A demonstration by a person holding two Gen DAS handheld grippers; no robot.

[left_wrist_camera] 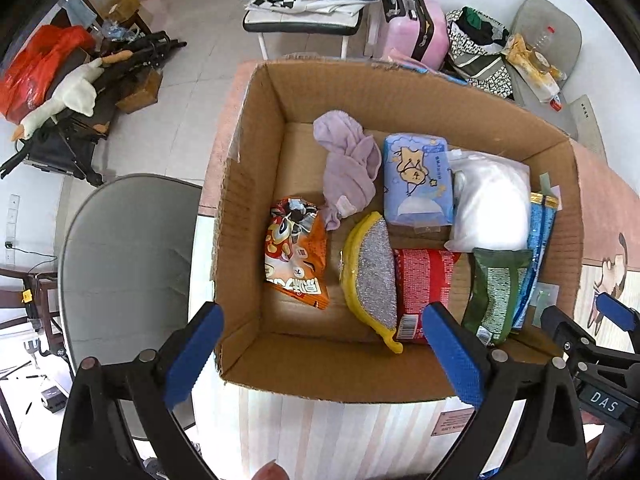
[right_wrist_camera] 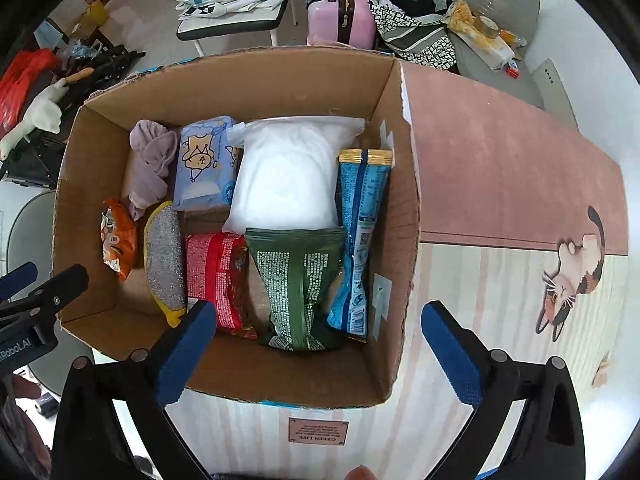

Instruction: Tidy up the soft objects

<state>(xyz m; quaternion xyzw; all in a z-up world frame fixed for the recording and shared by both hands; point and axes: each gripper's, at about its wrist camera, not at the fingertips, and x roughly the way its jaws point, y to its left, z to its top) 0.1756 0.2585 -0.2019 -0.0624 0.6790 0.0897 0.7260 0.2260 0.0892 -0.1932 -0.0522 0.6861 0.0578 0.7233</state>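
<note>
We hold both claws spread apart and empty above the near rim of the cardboard box (right_wrist_camera: 280, 380) on the surface; the soft packets lie inside, long axes running away from us, and the green bag (right_wrist_camera: 300, 284) sits ahead of the right claw (right_wrist_camera: 316, 356), nearer than the left claw (left_wrist_camera: 320, 356)

Cardboard box (right_wrist_camera: 404, 208) open-topped; its walls stand around the contents on all sides. Bare floor only along the box's left wall and in its near-left corner, beside the orange snack bag (left_wrist_camera: 294, 252). Right half packed tight: white pouch (right_wrist_camera: 288, 176), green bag (right_wrist_camera: 300, 284), blue bag (right_wrist_camera: 358, 240) pressed against the right wall. Worktop (right_wrist_camera: 500, 184) right of the box bare.
</note>
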